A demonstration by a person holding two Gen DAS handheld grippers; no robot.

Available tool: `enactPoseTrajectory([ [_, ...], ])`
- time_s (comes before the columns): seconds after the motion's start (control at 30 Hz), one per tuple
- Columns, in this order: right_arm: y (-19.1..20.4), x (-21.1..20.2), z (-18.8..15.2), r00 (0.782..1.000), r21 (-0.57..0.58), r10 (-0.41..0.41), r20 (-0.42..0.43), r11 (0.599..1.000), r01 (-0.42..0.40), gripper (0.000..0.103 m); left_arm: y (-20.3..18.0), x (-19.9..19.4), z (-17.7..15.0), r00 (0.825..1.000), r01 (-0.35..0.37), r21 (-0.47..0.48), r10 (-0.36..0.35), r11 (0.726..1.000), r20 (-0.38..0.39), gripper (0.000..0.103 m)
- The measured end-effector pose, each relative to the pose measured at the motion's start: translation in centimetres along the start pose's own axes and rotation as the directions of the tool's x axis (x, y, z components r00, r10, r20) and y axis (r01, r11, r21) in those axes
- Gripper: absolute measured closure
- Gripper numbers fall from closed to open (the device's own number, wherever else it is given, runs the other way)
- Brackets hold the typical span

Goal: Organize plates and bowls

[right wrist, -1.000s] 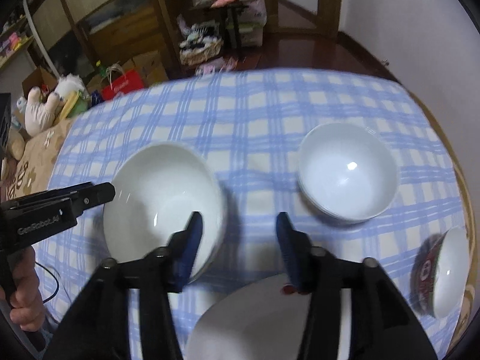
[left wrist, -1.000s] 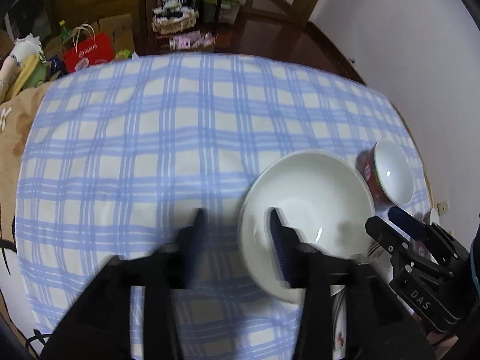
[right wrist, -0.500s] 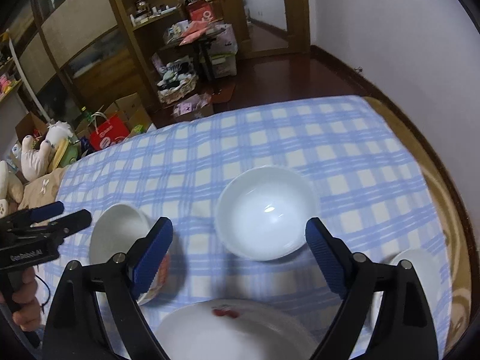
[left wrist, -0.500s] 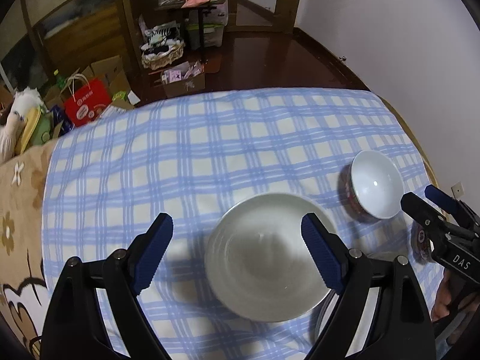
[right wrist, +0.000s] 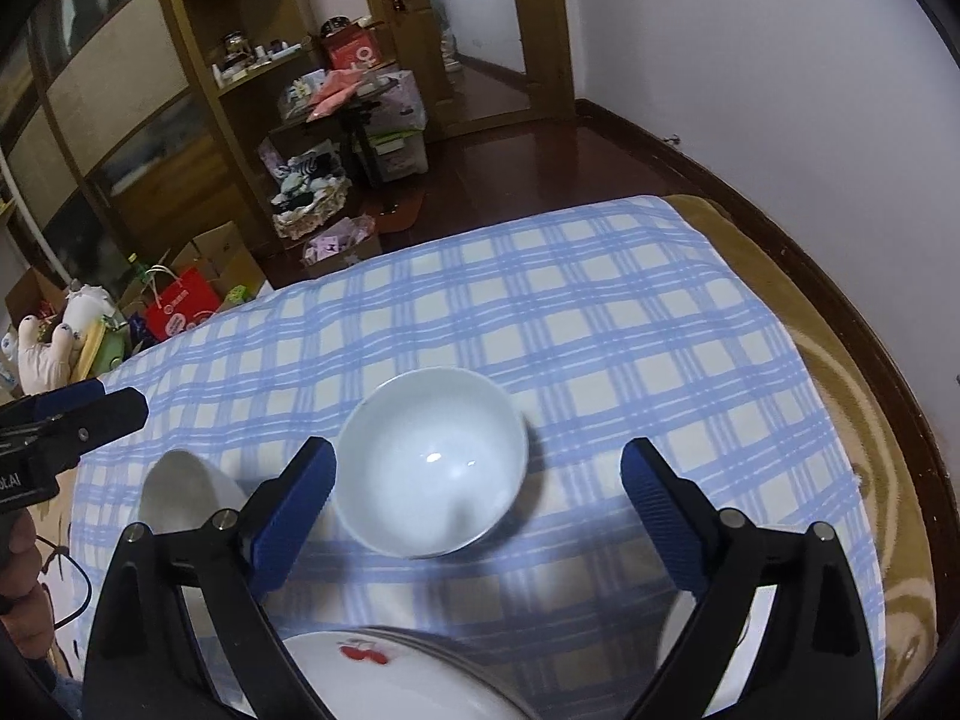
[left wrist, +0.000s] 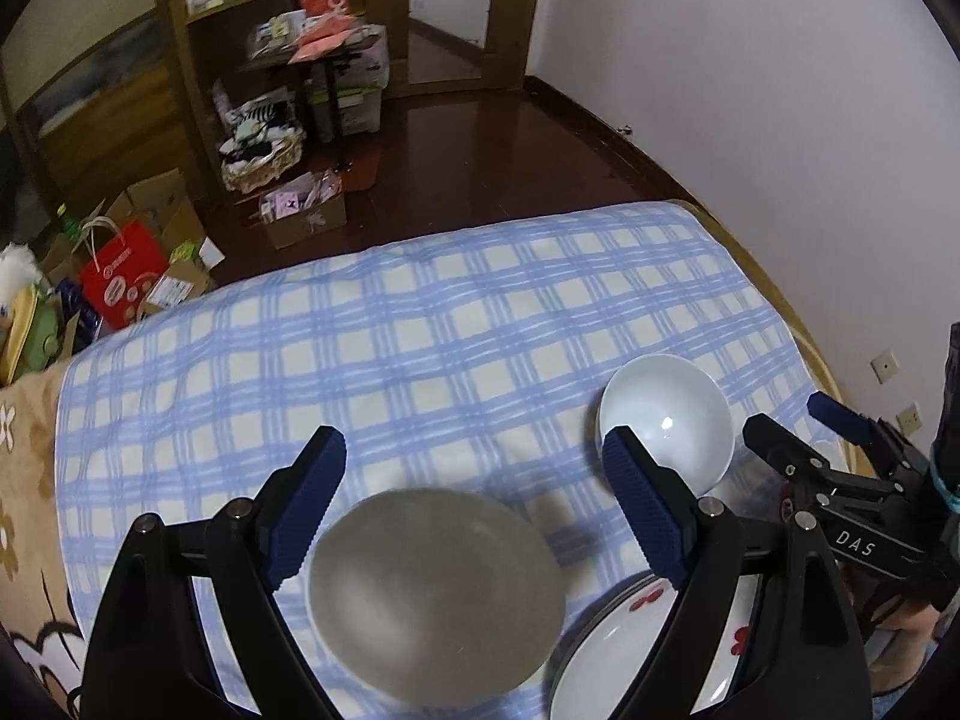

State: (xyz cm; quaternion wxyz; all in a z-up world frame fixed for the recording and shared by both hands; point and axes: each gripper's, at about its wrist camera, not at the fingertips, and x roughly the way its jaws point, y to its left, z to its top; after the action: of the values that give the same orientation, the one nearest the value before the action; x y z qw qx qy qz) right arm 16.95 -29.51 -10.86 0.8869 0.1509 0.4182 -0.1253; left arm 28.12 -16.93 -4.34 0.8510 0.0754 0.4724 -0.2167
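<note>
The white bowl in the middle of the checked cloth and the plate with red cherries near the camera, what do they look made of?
The round white bowl looks like glazed ceramic or porcelain: a sharp highlight sits on its smooth, glossy inside. The white plate with red cherry print seems to be glazed ceramic too, with a thin rim, though melamine can't be ruled out. The blue-and-white checked cloth looks like soft, matte woven fabric.

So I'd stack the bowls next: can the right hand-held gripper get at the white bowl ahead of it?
Probably yes: the right hand-held gripper stands open, empty, and the white bowl sits alone on the checked cloth.
</note>
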Motion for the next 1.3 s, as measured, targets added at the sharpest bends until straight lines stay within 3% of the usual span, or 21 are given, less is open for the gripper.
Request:
enactPoseTrajectory([
  [0.53, -2.4, 2.6, -0.1, 0.996, -0.002, -0.070, -0.055, 0.998, 0.070, 0.004, -3.3, 6.7, 0.5, 0.989, -0.003, 0.032, 0.008, 0.999, -0.147, 0.017],
  [0.7, -2.8, 3.1, -0.3, 0.995, 0.015, -0.068, -0.073, 0.998, 0.069, 0.010, -4.6, 7.9, 0.9, 0.984, 0.005, 0.047, 0.004, 0.999, -0.177, 0.017],
  [0.93, -3.2, 4.2, -0.7, 0.992, 0.040, -0.049, -0.119, 0.998, 0.054, 0.028, -6.0, 9.6, 0.6, 0.977, 0.007, 0.069, 0.008, 0.998, -0.215, 0.018],
  [1.07, -3.0, 5.0, -1.0, 0.988, 0.040, -0.040, -0.151, 0.998, 0.047, 0.037, -6.5, 10.9, 0.1, 0.964, 0.012, 0.078, 0.010, 0.997, -0.265, 0.042],
  [1.1, -2.9, 5.3, -1.0, 0.987, 0.037, -0.036, -0.159, 0.998, 0.042, 0.045, -6.5, 11.2, 0.0, 0.962, 0.012, 0.079, 0.010, 0.997, -0.273, 0.045],
  [1.13, -2.7, 5.6, -1.1, 0.984, 0.027, -0.033, -0.174, 0.999, 0.038, 0.063, -6.6, 11.4, -0.1, 0.960, 0.013, 0.080, 0.010, 0.997, -0.279, 0.047],
  [1.17, -2.5, 6.1, -1.1, 0.981, 0.016, -0.020, -0.195, 1.000, 0.023, 0.069, -6.7, 11.7, -0.3, 0.958, 0.012, 0.084, 0.013, 0.996, -0.286, 0.050],
  [1.3, -2.2, 6.7, -1.4, 0.978, 0.025, 0.000, -0.209, 1.000, 0.005, 0.072, -7.2, 12.4, -0.6, 0.954, 0.027, 0.087, 0.000, 0.996, -0.301, 0.066],
])
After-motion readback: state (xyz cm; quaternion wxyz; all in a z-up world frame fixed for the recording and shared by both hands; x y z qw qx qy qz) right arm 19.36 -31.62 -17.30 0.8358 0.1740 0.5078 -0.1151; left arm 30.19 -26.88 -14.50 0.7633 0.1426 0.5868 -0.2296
